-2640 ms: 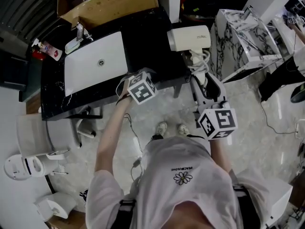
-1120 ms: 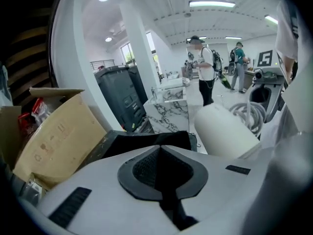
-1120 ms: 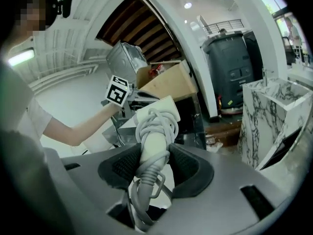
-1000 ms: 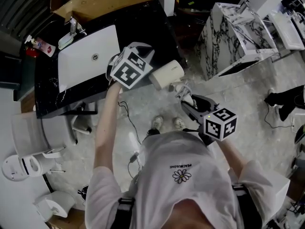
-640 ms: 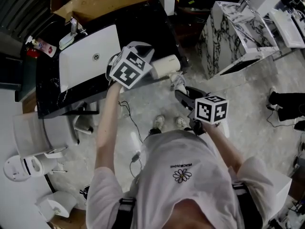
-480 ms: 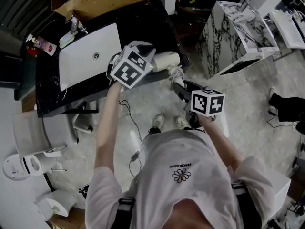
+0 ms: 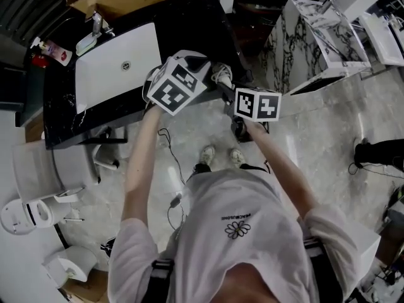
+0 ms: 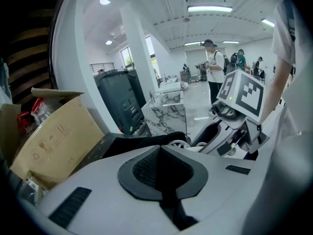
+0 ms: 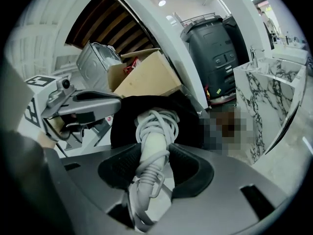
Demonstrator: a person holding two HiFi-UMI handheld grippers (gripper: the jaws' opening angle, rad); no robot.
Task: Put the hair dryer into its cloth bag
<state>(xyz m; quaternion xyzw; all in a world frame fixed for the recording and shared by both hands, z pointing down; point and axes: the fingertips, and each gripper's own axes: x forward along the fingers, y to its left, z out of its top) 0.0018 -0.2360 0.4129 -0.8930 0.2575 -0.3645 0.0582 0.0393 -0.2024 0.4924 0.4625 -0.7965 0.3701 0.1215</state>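
Black counter fills the upper frame. Before it, the hair dryer is clamped by its cord-wrapped handle in the right gripper, its head sunk in the cloth bag, whose edge is pinched by the closed left gripper. Insertion is judged under way; a deeper push is called for.
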